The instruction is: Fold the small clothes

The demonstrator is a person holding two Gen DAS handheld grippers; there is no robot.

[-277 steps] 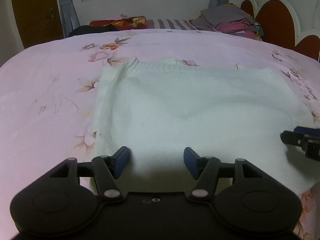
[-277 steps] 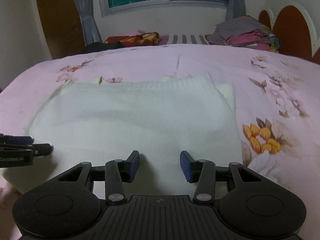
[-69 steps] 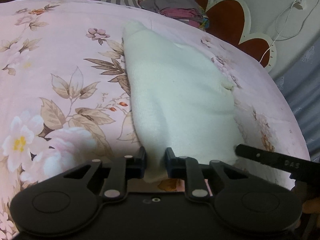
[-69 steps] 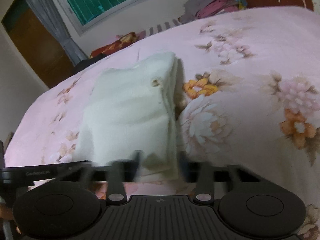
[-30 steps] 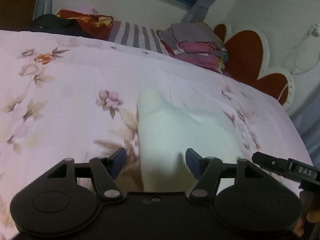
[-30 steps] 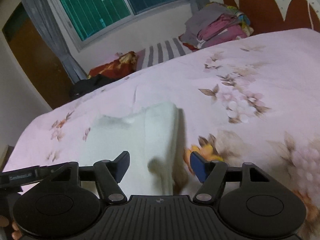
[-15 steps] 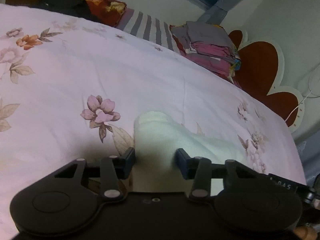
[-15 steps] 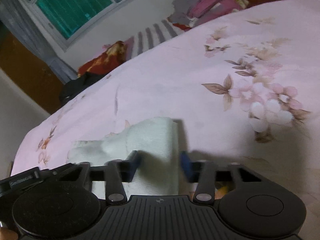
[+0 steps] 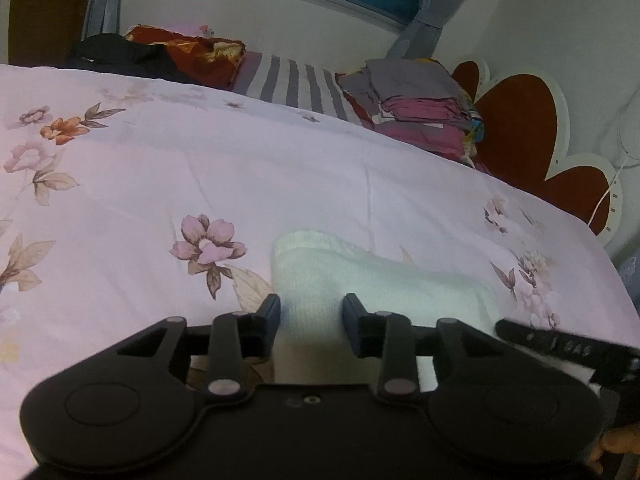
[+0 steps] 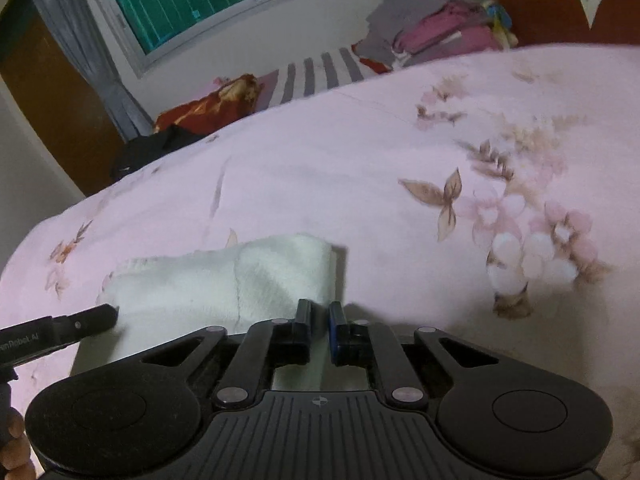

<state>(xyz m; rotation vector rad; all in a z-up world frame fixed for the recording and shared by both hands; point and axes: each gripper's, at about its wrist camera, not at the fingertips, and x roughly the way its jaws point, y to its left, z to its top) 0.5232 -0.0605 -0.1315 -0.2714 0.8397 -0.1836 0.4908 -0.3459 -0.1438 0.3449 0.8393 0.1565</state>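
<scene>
A white knitted garment (image 9: pixel 360 280) lies folded on the pink floral bedspread (image 9: pixel 160 184). In the left wrist view my left gripper (image 9: pixel 311 314) straddles its far left corner, jaws partly closed around the cloth with a gap between the pads. In the right wrist view the garment (image 10: pixel 224 280) shows its far right corner, and my right gripper (image 10: pixel 319 322) is shut on that corner's edge. Each gripper's tip shows in the other's view, the right gripper (image 9: pixel 560 344) at the right and the left gripper (image 10: pixel 60 328) at the left.
A stack of folded grey and pink clothes (image 9: pixel 420 100) sits at the head of the bed by a red heart-shaped headboard (image 9: pixel 520 120). A striped pillow (image 9: pixel 296 80), a red patterned pillow (image 9: pixel 192 52) and a dark garment (image 9: pixel 116 56) lie along the back wall under the window.
Both grippers moved forward to the garment's far corners. The right gripper has closed onto its corner. The left gripper's jaws have narrowed around the cloth.
</scene>
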